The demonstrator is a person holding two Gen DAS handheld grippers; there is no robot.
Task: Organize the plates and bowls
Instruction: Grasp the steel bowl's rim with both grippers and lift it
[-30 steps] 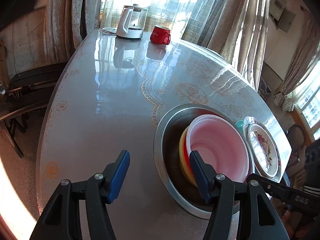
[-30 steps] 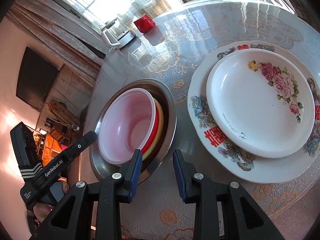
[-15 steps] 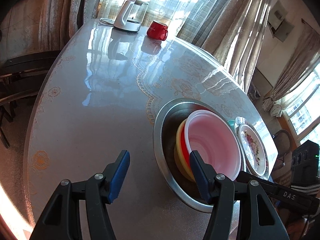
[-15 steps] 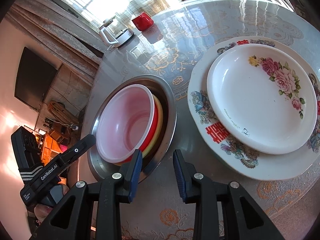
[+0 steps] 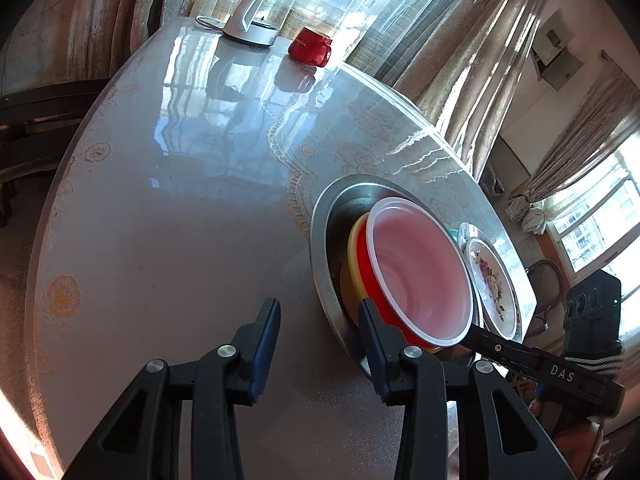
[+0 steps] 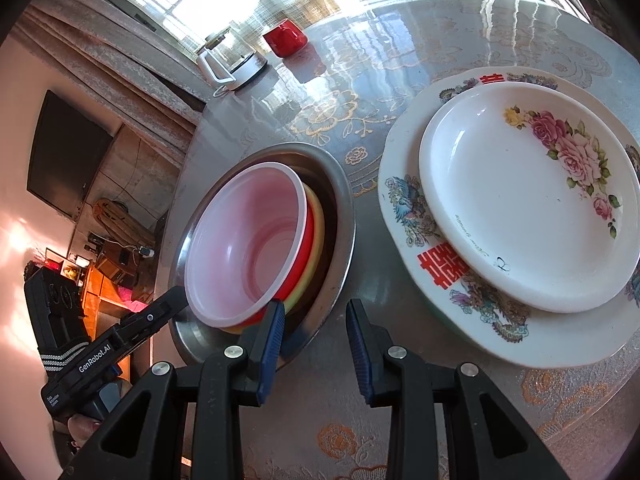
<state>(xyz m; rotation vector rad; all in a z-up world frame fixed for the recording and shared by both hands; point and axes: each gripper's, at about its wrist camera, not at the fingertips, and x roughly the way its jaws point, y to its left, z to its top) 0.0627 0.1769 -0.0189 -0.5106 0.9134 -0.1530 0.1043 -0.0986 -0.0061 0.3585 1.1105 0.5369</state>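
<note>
A steel basin (image 6: 340, 216) holds nested bowls: a pink translucent bowl (image 6: 248, 240) on top, a red bowl (image 6: 306, 240) and a yellow bowl (image 6: 318, 232) under it. The stack also shows in the left wrist view (image 5: 420, 268), inside the basin (image 5: 320, 232). To the right, a white rose plate (image 6: 520, 200) lies on a larger patterned plate (image 6: 408, 208). My right gripper (image 6: 316, 344) is open and empty just in front of the basin's near rim. My left gripper (image 5: 318, 344) is open and empty at the basin's left rim.
A glass kettle (image 5: 260, 12) and a red mug (image 5: 310, 46) stand at the far edge of the round glossy table (image 5: 180, 200). Curtains and windows ring the table. A dark chair (image 5: 24, 120) stands at the left.
Both grippers have drawn back slightly from the basin and tilted. The left view now shows more of the table. The bowls and plates have not moved.
</note>
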